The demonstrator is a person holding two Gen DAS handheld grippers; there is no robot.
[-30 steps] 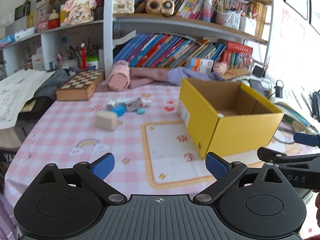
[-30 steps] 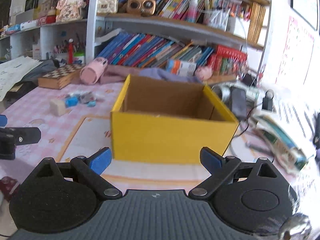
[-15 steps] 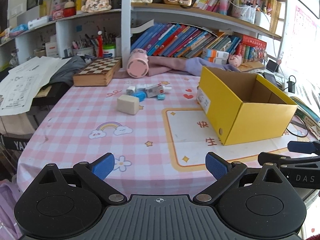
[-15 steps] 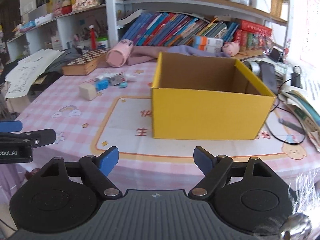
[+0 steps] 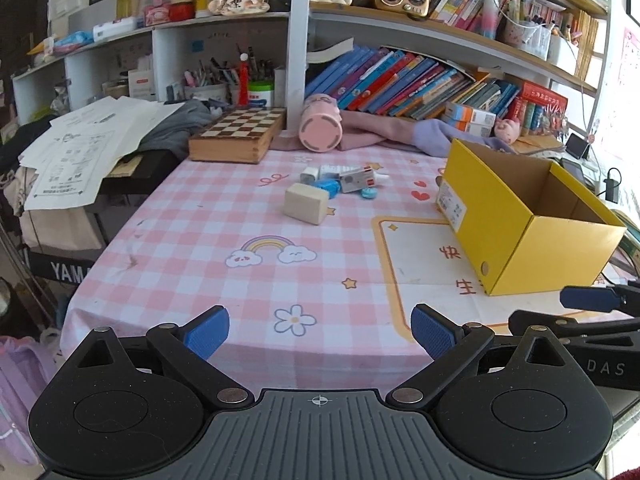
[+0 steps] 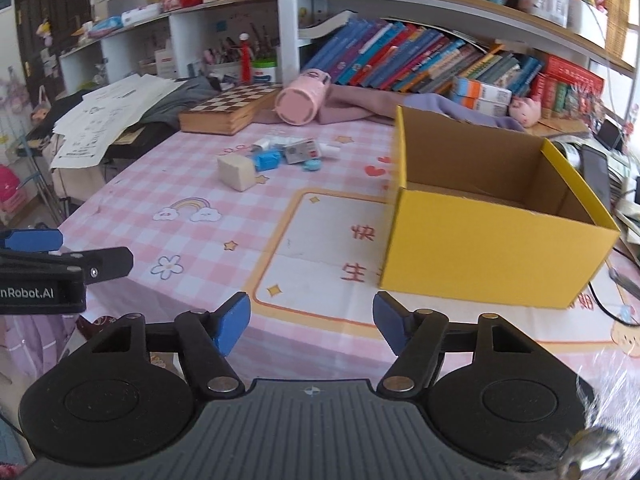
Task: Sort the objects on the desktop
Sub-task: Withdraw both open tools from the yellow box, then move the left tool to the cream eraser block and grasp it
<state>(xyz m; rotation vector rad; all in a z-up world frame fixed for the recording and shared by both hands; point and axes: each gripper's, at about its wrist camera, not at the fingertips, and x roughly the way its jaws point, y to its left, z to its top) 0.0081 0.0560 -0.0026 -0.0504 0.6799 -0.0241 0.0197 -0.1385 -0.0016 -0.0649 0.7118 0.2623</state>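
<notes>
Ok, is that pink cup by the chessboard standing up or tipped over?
Tipped over. The pink cup lies on its side beside the chessboard, its round end facing the camera and its body resting against the purple cloth behind.

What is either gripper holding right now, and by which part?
Nothing is held. The left gripper is open and empty; the right gripper is closing on empty air.

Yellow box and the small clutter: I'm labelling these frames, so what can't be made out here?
- Yellow box floor: both views, partly hidden by its near walls.
- Small items beside the cream block: too small to identify.
- Right gripper: fingers closing on nothing.
</notes>
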